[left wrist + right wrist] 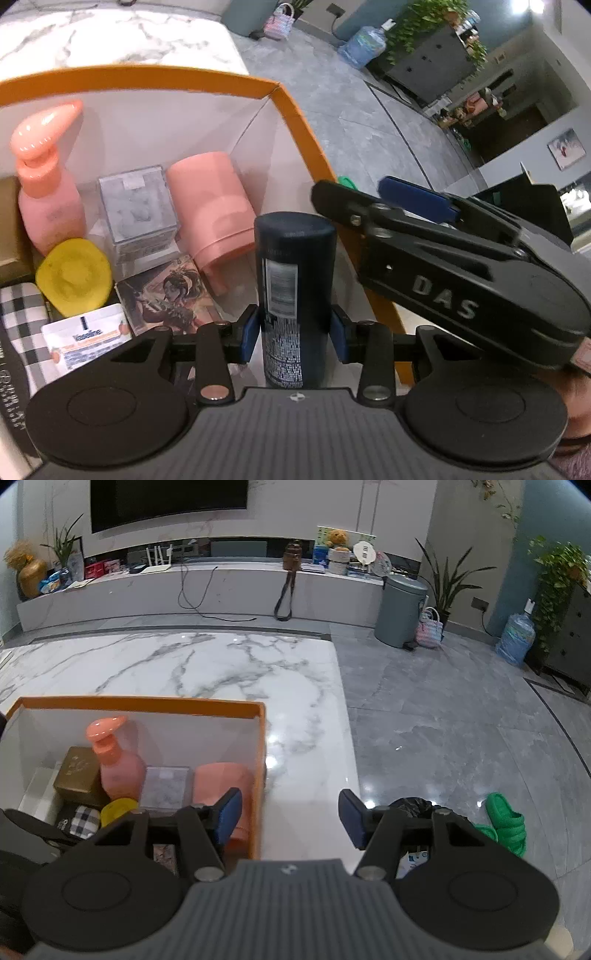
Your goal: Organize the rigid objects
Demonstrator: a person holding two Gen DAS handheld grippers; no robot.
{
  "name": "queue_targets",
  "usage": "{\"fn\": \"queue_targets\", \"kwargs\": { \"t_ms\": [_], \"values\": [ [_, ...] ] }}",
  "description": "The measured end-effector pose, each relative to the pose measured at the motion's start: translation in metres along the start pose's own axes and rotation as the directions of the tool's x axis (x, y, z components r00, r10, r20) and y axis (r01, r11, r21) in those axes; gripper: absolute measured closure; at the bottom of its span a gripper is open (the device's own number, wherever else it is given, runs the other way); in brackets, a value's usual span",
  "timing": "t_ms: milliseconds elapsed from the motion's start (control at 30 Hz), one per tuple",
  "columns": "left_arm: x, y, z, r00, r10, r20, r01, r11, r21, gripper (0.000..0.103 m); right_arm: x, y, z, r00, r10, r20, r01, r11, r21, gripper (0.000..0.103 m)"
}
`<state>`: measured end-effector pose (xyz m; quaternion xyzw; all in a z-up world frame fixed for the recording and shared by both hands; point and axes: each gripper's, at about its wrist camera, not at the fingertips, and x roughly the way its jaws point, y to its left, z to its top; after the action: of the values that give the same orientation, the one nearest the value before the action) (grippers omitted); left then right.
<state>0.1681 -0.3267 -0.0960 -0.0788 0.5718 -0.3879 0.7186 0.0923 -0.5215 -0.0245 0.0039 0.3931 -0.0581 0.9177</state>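
My left gripper is shut on a dark blue spray can and holds it upright over the right end of the orange-rimmed box. Inside the box stand a pink pump bottle, a clear marbled cube, a pink tumbler, a yellow lid, a picture card and a Vaseline jar. My right gripper is open and empty, above the table beside the box's right wall. It also shows in the left wrist view, at the right.
The box sits on a white marble table whose right edge drops to a grey tiled floor. A brown box and a checked cloth lie in the box's left part. A green slipper is on the floor.
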Motion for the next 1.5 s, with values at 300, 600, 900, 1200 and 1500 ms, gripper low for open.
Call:
{"fn": "queue_targets", "kwargs": {
  "t_ms": [300, 600, 900, 1200, 1500],
  "values": [
    [0.004, -0.006, 0.003, 0.997, 0.059, -0.047, -0.061, 0.998, -0.026, 0.054, 0.005, -0.007, -0.003, 1.000, 0.004, -0.003, -0.003, 0.999, 0.040, 0.041],
    [-0.016, -0.019, -0.006, 0.994, 0.110, -0.016, -0.110, 0.994, 0.013, 0.043, -0.013, -0.002, -0.003, 1.000, 0.026, 0.006, -0.026, 0.999, 0.028, 0.040],
    [-0.085, -0.036, -0.032, 0.971, 0.188, 0.146, -0.201, 0.976, 0.081, 0.042, -0.068, 0.016, 0.004, 0.995, 0.046, 0.091, -0.045, 0.999, -0.010, 0.028],
    [-0.180, -0.041, -0.071, 0.901, 0.267, 0.343, -0.330, 0.934, 0.140, 0.041, -0.128, 0.052, -0.011, 0.974, 0.123, 0.189, -0.118, 0.992, -0.037, 0.015],
    [-0.272, -0.047, -0.122, 0.724, 0.353, 0.592, -0.535, 0.829, 0.160, 0.039, -0.171, 0.106, -0.050, 0.944, 0.199, 0.264, -0.188, 0.980, -0.067, 0.011]
  ]
}}
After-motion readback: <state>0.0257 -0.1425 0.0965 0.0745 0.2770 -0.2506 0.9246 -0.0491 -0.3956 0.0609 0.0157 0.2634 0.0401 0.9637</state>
